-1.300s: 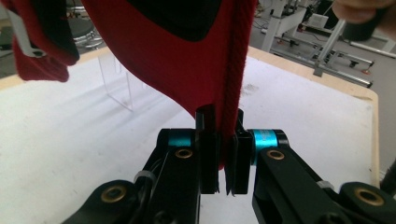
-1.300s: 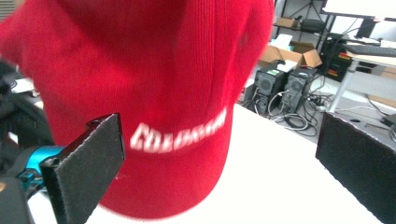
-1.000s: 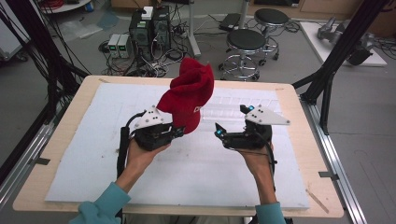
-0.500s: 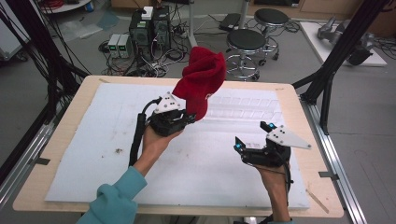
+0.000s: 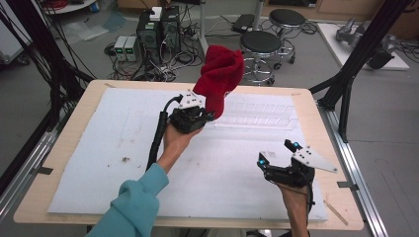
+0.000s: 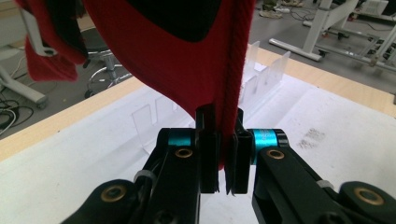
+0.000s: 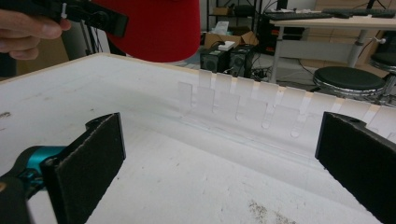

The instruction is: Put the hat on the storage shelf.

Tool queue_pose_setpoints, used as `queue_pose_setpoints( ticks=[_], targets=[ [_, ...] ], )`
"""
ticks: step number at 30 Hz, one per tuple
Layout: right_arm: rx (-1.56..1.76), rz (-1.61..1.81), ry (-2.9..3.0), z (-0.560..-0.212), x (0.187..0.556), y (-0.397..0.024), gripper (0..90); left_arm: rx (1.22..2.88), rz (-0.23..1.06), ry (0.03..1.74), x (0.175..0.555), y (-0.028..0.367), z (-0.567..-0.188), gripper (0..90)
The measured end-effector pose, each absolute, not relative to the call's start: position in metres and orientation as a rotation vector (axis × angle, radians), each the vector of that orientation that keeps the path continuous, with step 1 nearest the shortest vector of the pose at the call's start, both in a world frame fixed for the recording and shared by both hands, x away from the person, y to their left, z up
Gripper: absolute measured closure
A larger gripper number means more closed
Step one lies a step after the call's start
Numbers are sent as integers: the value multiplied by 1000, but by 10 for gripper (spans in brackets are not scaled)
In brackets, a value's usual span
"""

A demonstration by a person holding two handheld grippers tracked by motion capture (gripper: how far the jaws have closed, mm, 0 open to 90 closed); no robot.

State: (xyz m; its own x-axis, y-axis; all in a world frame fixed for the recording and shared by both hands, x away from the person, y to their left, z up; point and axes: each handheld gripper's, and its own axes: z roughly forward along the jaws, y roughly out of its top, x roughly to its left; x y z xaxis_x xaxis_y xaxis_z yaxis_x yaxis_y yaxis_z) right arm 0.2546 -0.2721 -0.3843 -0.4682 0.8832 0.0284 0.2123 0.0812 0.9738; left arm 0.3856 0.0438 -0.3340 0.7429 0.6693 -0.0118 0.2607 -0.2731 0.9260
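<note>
The left gripper (image 5: 197, 116) holds a red hat (image 5: 220, 74) up in the air, near the top middle of the frame. Its jaws are squeezed tight on the hat's edge. The right gripper (image 5: 279, 160) waits low at the lower right, jaws wide apart and empty. The hat is lifted off the counter (image 5: 74, 118). It probably still has to go into the clear tray (image 5: 262, 116).

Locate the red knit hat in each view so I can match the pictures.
High view: red knit hat top centre, raised by the left gripper.
Left gripper view: hat across the top, its edge pinched between the jaws.
Right gripper view: hat top left.
Shared landmark: clear divider rack.
</note>
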Motion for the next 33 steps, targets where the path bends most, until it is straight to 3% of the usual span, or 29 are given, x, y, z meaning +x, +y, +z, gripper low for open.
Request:
queue_pose_setpoints(
  ticks=[19, 33],
  targets=[
    [1128, 1425, 1717, -420, 253, -281, 5, 1873, 520, 766, 415, 19, -361, 855],
    [1147, 1439, 1701, -434, 252, -283, 5, 1902, 567, 794, 413, 3, -370, 855]
  ],
)
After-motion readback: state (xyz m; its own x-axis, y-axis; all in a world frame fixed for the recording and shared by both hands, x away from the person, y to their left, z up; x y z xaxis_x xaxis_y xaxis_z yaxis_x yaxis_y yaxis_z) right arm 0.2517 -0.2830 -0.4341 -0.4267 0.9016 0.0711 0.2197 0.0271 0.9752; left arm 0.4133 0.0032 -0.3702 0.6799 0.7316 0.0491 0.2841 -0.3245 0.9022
